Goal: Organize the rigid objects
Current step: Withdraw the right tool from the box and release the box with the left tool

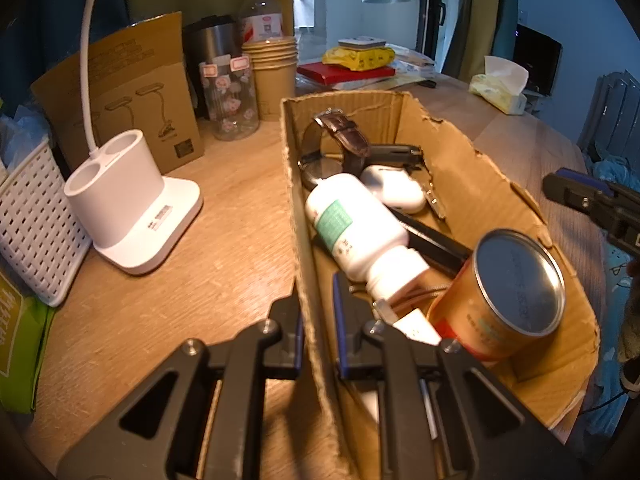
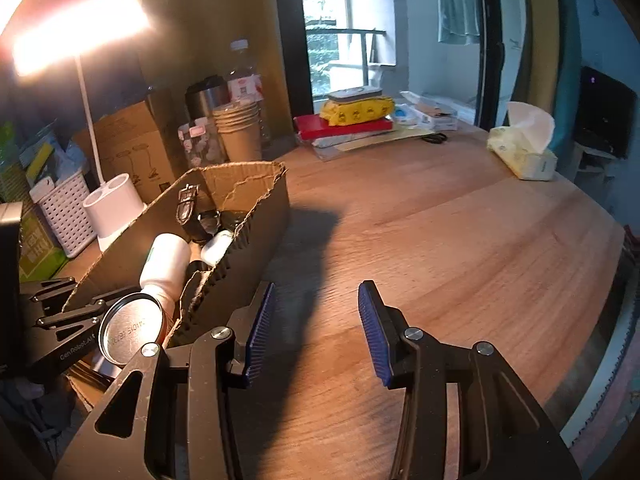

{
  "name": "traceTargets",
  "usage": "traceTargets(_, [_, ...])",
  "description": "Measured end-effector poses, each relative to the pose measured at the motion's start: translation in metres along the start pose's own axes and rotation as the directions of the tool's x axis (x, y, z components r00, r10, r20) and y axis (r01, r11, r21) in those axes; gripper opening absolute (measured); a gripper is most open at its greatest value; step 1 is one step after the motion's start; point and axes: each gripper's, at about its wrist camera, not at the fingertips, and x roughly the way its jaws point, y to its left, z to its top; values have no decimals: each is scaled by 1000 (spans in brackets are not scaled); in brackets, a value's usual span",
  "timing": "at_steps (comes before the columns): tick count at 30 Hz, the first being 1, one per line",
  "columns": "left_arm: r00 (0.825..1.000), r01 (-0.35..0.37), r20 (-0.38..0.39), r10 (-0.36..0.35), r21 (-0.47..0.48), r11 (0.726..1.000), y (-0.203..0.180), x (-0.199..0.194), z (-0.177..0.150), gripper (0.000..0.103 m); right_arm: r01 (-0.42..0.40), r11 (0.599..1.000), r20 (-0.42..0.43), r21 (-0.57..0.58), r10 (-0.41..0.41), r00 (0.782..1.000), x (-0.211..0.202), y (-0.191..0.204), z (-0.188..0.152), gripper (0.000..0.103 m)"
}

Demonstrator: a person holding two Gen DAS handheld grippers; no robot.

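Note:
A torn cardboard box (image 1: 480,160) on the wooden table holds a white pill bottle (image 1: 356,228), an orange tin with a metal lid (image 1: 504,300), a white earbud case (image 1: 394,188), a brown-strapped watch (image 1: 340,140) and dark items. My left gripper (image 1: 318,312) is shut on the box's left wall (image 1: 304,240). My right gripper (image 2: 316,328) is open and empty over bare table to the right of the box (image 2: 256,208); it shows at the right edge of the left wrist view (image 1: 592,204).
A white lamp base (image 1: 132,208), white basket (image 1: 32,224), cardboard packaging (image 1: 132,88), floral glass jar (image 1: 232,96), paper cups (image 1: 274,76) and bottle stand left and behind. Red book with yellow pack (image 2: 352,116) and tissue pack (image 2: 524,148) lie at the back.

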Motion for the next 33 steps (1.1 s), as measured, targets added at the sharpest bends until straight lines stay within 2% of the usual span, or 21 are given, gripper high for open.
traceTargets(3, [1000, -2, 1, 2, 3, 1000, -1, -1, 0, 14, 31, 999, 16, 19, -31, 999, -10, 0, -2, 54])
traceTargets(14, [1000, -9, 5, 9, 5, 1000, -1, -1, 0, 14, 100, 991, 24, 94, -103, 994, -47, 3, -19, 55])
traceTargets(16, [1000, -8, 4, 8, 1, 1000, -1, -1, 0, 17, 107, 990, 32, 91, -111, 993, -52, 7, -19, 56])
traceTargets(17, [1000, -11, 6, 11, -2, 1000, 0, -1, 1, 23, 112, 989, 35, 93, -115, 993, -55, 7, -19, 56])
traceTargets(24, [1000, -9, 27, 8, 34, 999, -10, -6, -1, 26, 89, 990, 27, 106, -93, 995, -54, 12, -19, 56])
traceTargets(28, [1000, -8, 21, 8, 20, 1000, -10, -6, -1, 26, 75, 992, 18, 101, -77, 997, -51, 15, -21, 56])
traceTargets(31, [1000, -9, 19, 8, 13, 1000, -9, -6, -1, 32, 75, 992, 12, 102, -76, 997, -48, 15, -22, 56])
traceTargets(33, [1000, -5, 30, 4, 10, 1000, -8, -8, 0, 41, 77, 992, 13, 105, -78, 997, -48, 14, -22, 56])
